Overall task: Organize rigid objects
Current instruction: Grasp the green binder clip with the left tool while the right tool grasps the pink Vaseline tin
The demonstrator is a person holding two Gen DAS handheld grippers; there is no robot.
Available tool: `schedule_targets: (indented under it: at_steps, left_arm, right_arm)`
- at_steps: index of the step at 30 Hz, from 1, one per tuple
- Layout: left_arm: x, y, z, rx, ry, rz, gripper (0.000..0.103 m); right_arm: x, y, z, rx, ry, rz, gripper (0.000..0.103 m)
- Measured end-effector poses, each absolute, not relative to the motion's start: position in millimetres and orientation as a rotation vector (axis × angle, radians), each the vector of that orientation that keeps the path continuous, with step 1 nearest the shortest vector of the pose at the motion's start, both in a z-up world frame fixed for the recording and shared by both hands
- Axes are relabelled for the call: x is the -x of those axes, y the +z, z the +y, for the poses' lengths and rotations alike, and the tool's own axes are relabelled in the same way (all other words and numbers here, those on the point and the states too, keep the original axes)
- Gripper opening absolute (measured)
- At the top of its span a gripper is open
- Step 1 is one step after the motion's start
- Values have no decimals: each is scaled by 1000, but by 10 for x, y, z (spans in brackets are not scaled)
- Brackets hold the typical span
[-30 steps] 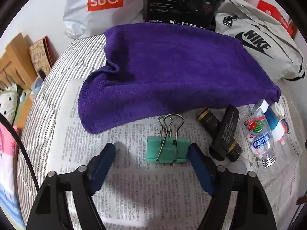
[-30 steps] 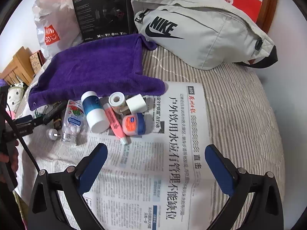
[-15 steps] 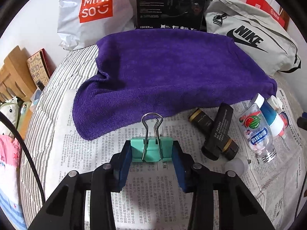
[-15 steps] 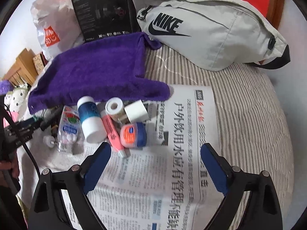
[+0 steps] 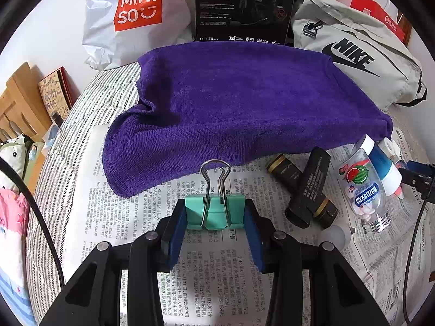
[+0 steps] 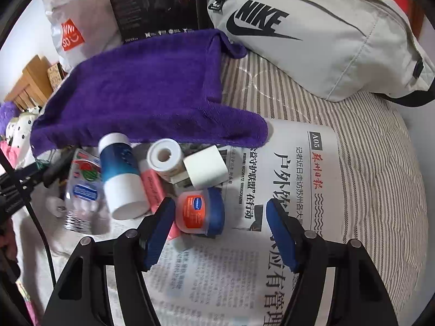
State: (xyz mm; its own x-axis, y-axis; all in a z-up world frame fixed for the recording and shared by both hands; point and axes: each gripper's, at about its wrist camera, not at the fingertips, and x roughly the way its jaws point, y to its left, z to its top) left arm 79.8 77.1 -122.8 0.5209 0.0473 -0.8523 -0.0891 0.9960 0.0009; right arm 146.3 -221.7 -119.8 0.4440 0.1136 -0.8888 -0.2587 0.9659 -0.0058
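A striped bed carried a purple towel and a spread newspaper. On the newspaper, the left gripper had its jaws clenched on a green binder clip just below the towel's edge. The right gripper straddled a small Vaseline jar, jaws closing, the right one not touching it.
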Motion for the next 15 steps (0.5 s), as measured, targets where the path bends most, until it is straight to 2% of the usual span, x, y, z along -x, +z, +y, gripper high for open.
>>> schedule_targets:
  at_steps: [6,15]
  left_arm:
    - [-794,-1230,760,44,80,1011,39]
    - [-792,-1226,752,50,83,1004,39]
  right_arm:
    - [-1485,-1242,-2356,142,203,1108,67]
    - [-1463,-1258,-2305,171,237,1080,49]
